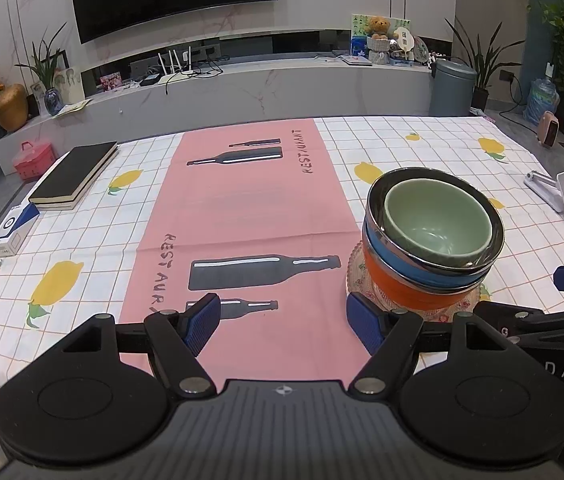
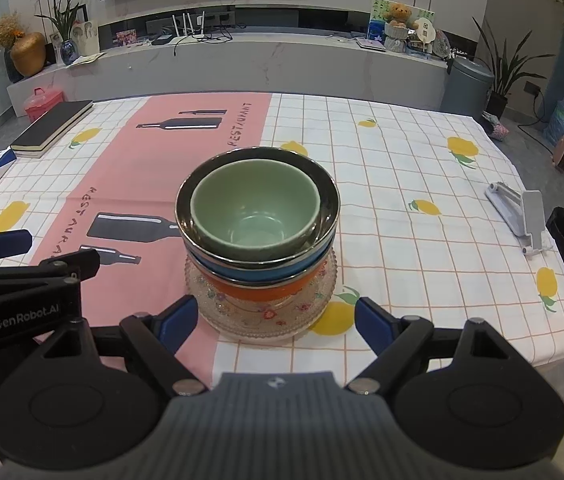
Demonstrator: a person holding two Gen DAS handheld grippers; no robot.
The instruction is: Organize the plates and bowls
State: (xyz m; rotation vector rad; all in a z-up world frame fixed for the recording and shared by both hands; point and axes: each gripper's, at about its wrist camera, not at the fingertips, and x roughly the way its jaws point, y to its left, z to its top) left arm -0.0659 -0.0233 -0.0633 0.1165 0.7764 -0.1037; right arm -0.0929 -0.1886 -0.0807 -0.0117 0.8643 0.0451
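- White and blue box: lying at the far left edge of the worktop, just beside the black book.
- Black book: lying flat at the left, well apart from the bowls.
- Pink cloth: lying along the middle of the worktop, showing bottle prints.
- Left gripper: hovering over the pink cloth, its blue fingers standing wide apart and gripping nothing; the stack is sitting just to the right of its right finger.
- Glass plate: sitting on the worktop at the seam of the pink cloth and the checked lemon cloth, carrying the bowls.
- Orange bowl: sitting on the glass plate, at the bottom of the stack.
- Blue bowl: nesting in the orange bowl, its steel rim showing.
- Green bowl: nesting on top, leaning slightly.
- Right gripper: hovering before the stack, fingers spread wide on either side of the plate's near edge, holding nothing.
- White stand: lying near the right edge, well apart from the stack.
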